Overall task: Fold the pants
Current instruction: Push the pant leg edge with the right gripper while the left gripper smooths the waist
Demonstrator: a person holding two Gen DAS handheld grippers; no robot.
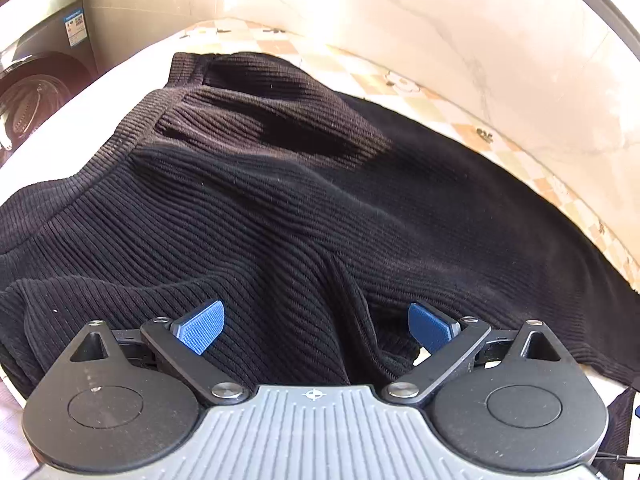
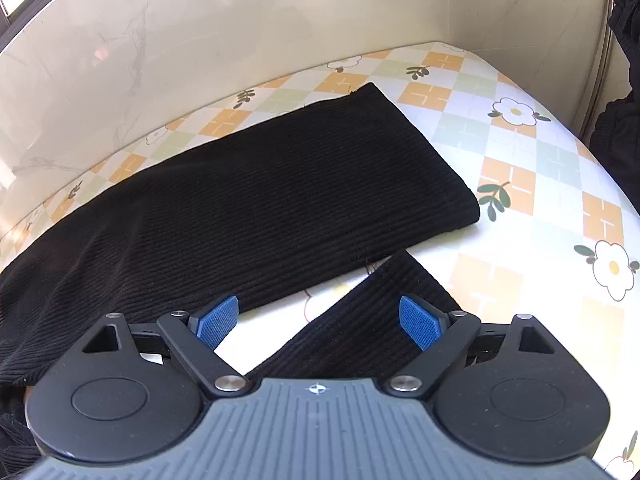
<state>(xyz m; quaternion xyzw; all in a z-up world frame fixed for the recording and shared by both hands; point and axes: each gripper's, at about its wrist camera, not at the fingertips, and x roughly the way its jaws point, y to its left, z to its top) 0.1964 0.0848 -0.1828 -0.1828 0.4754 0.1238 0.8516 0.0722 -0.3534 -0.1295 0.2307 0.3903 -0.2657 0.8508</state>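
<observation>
Black ribbed pants (image 1: 280,200) lie spread on a table covered with a flower-patterned cloth (image 2: 520,168). In the left wrist view the waistband end (image 1: 188,68) is at the far left and the fabric is rumpled into ridges. My left gripper (image 1: 316,326) is open, low over a raised fold of the fabric near the crotch. In the right wrist view one pant leg (image 2: 260,196) lies flat and straight, its hem at the far right. The other leg (image 2: 368,320) runs under my right gripper (image 2: 318,322), which is open with its jaws either side of it.
A pale marble-look wall (image 2: 200,20) runs behind the table. A washing machine (image 1: 36,60) stands at the far left. Dark clothing (image 2: 624,80) hangs at the right edge. The cloth's right part (image 2: 560,220) is bare.
</observation>
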